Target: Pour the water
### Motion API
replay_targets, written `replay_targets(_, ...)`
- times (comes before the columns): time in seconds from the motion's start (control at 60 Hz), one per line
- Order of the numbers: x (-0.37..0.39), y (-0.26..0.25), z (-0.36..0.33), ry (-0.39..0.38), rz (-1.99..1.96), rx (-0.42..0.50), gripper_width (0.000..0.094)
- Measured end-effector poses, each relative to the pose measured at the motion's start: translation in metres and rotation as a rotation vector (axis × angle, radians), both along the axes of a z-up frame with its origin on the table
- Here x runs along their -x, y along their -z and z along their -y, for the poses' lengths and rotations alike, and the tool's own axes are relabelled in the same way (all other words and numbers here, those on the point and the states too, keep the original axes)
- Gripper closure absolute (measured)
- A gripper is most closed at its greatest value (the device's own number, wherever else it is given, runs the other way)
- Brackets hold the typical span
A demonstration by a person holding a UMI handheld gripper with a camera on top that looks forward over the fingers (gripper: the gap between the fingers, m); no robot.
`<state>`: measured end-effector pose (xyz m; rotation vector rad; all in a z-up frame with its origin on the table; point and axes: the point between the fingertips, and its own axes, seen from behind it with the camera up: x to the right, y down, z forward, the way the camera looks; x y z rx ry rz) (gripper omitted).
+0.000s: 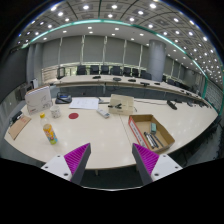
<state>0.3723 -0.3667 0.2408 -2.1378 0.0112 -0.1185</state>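
Two pink pads spread wide on the gripper, holding zilch, one bottle, one box on table

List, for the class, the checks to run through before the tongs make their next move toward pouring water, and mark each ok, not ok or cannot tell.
1. Tongs open, nothing held: ok.
2. A bottle in view: ok, a small bottle with a yellow band stands on the table, ahead and left of the fingers.
3. Bottle between the fingers: not ok, it stands beyond them.
4. Water inside it: cannot tell.
5. A cup to pour into: cannot tell.
6. Cardboard box clear of the way to the bottle: ok, it lies to the right.
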Motion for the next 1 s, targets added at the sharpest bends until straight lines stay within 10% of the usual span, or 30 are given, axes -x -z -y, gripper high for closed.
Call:
replay_targets(0.65, 0.252, 0.102, -0.042, -0.305, -0.060, -0.023, 0.0077)
replay_targets(1.0, 0.354, 0.153, -0.166, -0.209, -0.107, -0.153, 0.0079)
